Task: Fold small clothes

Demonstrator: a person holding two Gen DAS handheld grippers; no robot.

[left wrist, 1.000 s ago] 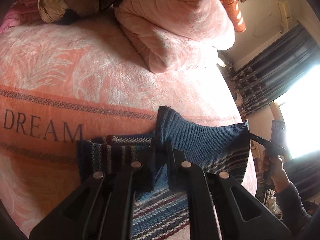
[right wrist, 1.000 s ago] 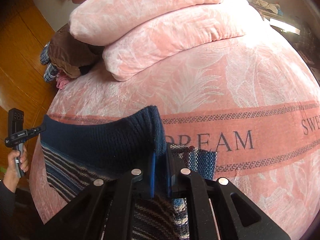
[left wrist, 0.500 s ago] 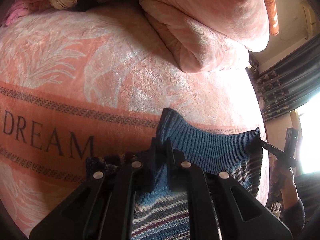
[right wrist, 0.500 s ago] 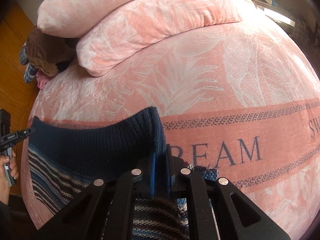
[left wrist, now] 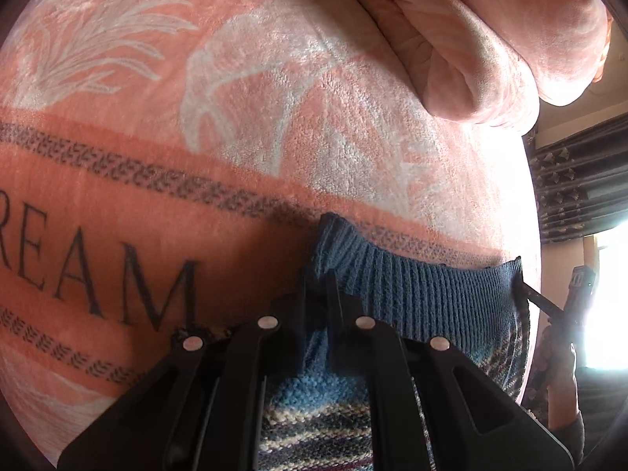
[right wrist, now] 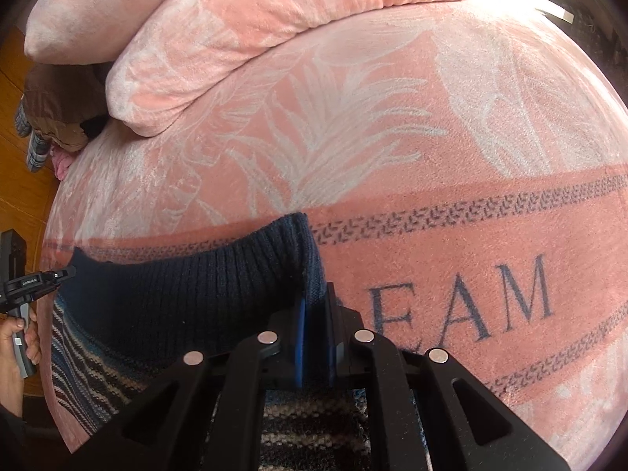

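Mid-fold: I hold one striped knit sweater (left wrist: 424, 298) by its ribbed navy hem, stretched over the bed.

My left gripper (left wrist: 316, 286) is pinching one hem corner and my right gripper (right wrist: 316, 294) is pinching the other, so the band hangs taut between them above the pink blanket (left wrist: 274, 117) with its lettered stripe. I judge the fold as begun but not laid down: the hem is raised, the striped body trails below me, and flattening is still to come. I count one garment in hand, two grippers, two pink pillows (right wrist: 243, 31) stacked at the head, and a heap of other clothes (right wrist: 51, 114) beside them, too bunched to count.
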